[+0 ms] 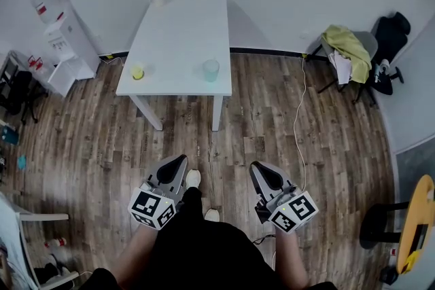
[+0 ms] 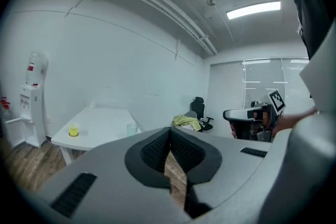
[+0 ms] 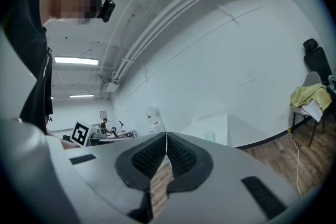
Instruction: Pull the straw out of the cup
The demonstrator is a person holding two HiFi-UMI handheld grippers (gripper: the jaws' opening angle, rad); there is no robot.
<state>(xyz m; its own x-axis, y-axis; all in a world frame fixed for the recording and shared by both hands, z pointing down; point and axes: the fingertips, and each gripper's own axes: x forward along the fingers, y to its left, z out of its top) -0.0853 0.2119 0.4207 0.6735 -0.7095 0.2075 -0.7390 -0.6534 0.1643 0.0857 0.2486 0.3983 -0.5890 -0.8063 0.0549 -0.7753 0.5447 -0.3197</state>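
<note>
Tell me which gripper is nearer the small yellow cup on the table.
Left. The left gripper hangs over the wooden floor, well short of the small yellow cup and slightly right of it; the right gripper is equally short but farther right.

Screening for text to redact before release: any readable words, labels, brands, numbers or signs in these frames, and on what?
No readable text in any view.
Left gripper: black-and-white square marker patterns only, no letters or numbers.
Right gripper: the same kind of patterns, no letters or numbers.
Water dispenser: red labels, too small to read.
</note>
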